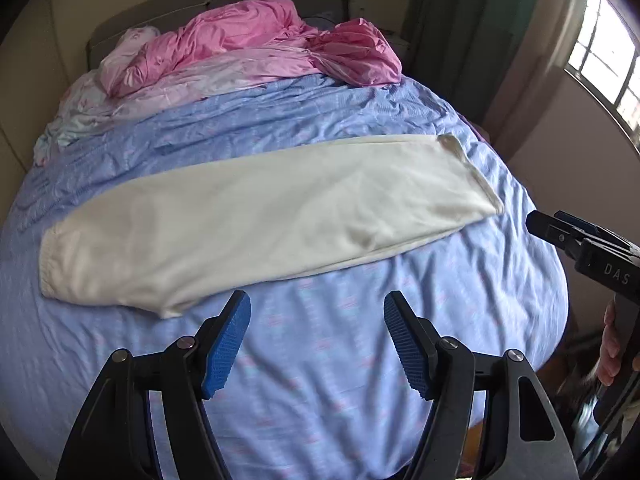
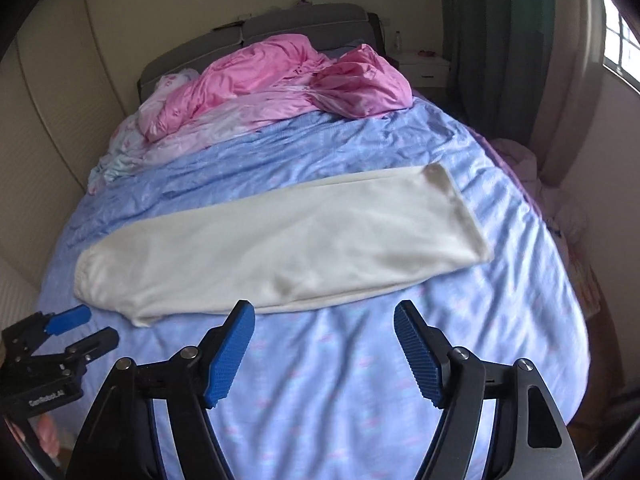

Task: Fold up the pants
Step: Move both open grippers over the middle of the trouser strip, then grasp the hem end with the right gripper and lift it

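Blue bedsheet (image 1: 320, 360) carries the pants (image 1: 260, 216), folded lengthwise, long axis running left to right, just beyond both grippers. Left gripper (image 1: 316, 340) sits nearer the waistband end; right gripper (image 2: 324, 344) nearer the cuffs. Both jaws spread, empty.

The pants (image 1: 256, 216) are seen as cream-white, folded lengthwise so that one leg is laid on the other, forming one long flat band. They are spread across the blue bedspread (image 1: 320, 360), beyond the open left claw (image 1: 317, 308) and apart from it. The elastic waistband is placed to the left of that claw, the hemmed cuffs far to its right. Only slight creases are shown.
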Demonstrator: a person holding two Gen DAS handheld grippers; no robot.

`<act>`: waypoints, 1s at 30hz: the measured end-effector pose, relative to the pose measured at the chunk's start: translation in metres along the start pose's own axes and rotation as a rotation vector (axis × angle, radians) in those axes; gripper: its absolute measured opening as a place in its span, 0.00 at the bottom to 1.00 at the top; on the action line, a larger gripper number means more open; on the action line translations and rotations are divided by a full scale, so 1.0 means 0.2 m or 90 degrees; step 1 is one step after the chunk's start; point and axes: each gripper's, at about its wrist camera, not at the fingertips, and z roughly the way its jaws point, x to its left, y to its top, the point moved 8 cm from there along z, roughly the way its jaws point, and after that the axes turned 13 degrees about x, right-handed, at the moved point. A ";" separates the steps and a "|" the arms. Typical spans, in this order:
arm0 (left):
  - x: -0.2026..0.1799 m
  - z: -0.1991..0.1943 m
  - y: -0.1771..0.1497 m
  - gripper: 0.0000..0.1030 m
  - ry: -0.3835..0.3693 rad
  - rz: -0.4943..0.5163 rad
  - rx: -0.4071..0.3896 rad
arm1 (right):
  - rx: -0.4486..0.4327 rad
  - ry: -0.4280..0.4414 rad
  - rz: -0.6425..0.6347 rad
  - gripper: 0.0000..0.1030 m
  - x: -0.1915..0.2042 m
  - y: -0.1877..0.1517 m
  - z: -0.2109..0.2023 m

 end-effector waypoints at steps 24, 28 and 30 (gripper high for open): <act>-0.87 0.82 0.95 0.66 0.009 0.008 0.066 | 0.088 0.048 0.009 0.71 -0.98 0.63 0.86; -0.90 0.91 1.03 0.66 -0.007 -0.002 0.082 | 0.116 0.068 0.022 0.71 -1.03 0.64 1.01; -0.90 0.96 1.05 0.66 -0.020 -0.010 0.099 | 0.137 0.091 0.035 0.71 -1.05 0.64 1.09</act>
